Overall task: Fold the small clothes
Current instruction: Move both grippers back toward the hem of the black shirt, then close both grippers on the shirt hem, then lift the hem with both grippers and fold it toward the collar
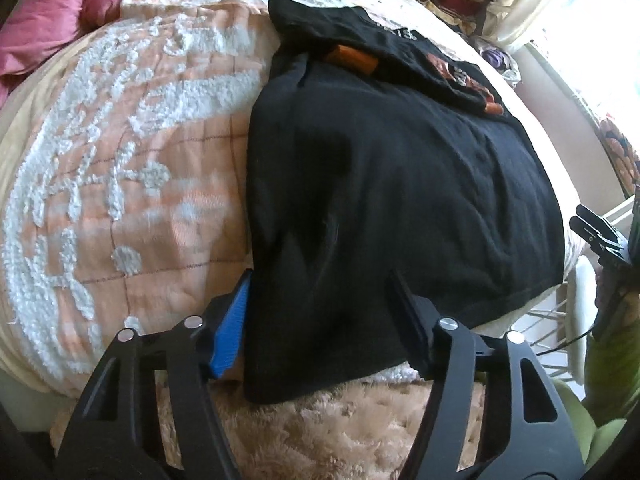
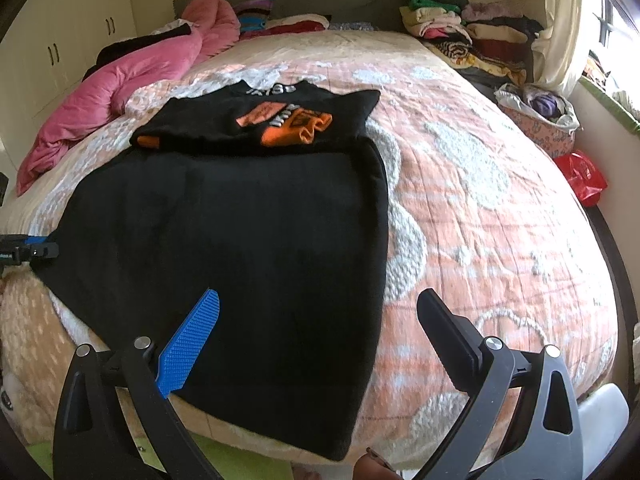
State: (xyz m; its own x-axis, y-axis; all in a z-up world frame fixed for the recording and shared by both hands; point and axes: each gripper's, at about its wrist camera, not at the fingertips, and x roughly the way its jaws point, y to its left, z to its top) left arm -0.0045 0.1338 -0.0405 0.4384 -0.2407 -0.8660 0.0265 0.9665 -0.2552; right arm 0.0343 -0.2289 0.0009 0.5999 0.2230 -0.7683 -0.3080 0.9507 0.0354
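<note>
both tools stand apart: left tool (image 1: pixel 320 312) straddles the black knit garment's (image 1: pixel 400 200) near edge, right tool (image 2: pixel 320 336) its corner, on the peach quilted bed (image 2: pixel 480 200).

Both black two-finger grippers are angled down pretty steeply. The left gripper (image 1: pixel 320 280) has its 2 fingers partway apart, with the blue ribbed pad (image 1: pixel 232 320) on one side and a plain black finger (image 1: pixel 408 316) on the other; there's dark cloth in the gap, but I can't tell if the pads actually press on it. From the right wrist camera its tip pokes in at the far left edge (image 2: pixel 36 249). The right gripper (image 2: pixel 320 304) is spread wide, blue textured pad (image 2: pixel 192 336) on the left and black finger (image 2: pixel 444 324) on the right, nothing pinched.
</note>
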